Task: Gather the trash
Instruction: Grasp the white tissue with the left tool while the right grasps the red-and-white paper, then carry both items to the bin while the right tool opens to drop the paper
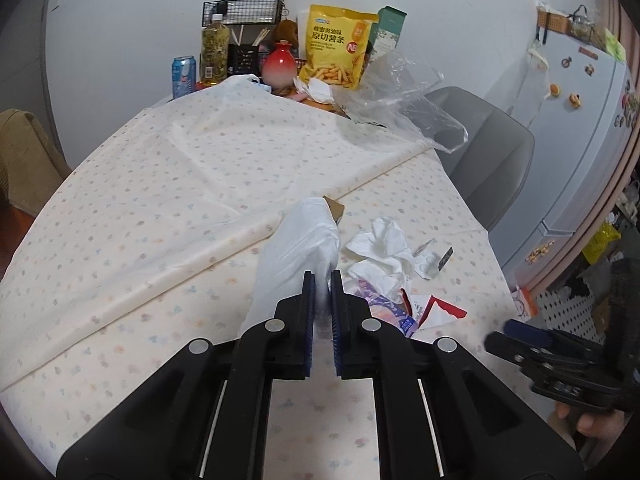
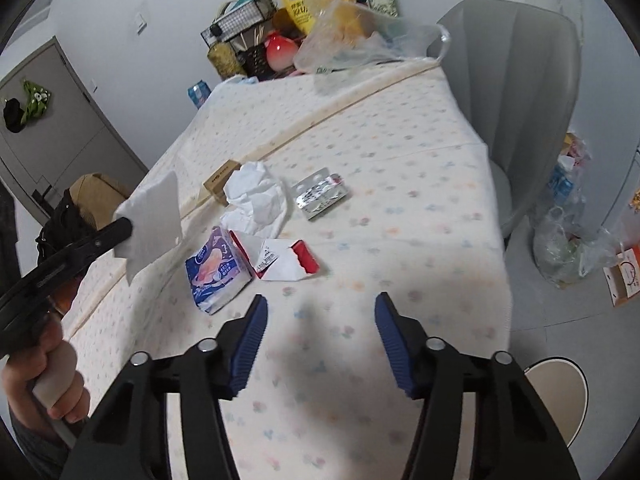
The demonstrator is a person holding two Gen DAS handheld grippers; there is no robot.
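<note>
My left gripper point(image 1: 322, 280) is shut on a white plastic bag point(image 1: 298, 244) and holds it above the table; in the right wrist view the bag point(image 2: 154, 216) hangs from that gripper at the left. My right gripper point(image 2: 320, 308) is open and empty above the tablecloth, just short of the trash. The trash lies together: a crumpled white tissue point(image 2: 256, 200), a blue-purple wrapper point(image 2: 216, 270), a torn red-and-white packet point(image 2: 286, 262), a silver pill blister point(image 2: 320, 196) and a small cardboard box point(image 2: 222, 180).
A flowered cloth covers the table point(image 2: 380, 208). At the far end stand a clear plastic bag point(image 1: 396, 96), a yellow snack bag point(image 1: 338, 46), a red vase point(image 1: 279, 66), a bottle and a can. A grey chair point(image 2: 516, 80) stands by the right edge. Bags lie on the floor point(image 2: 568, 248).
</note>
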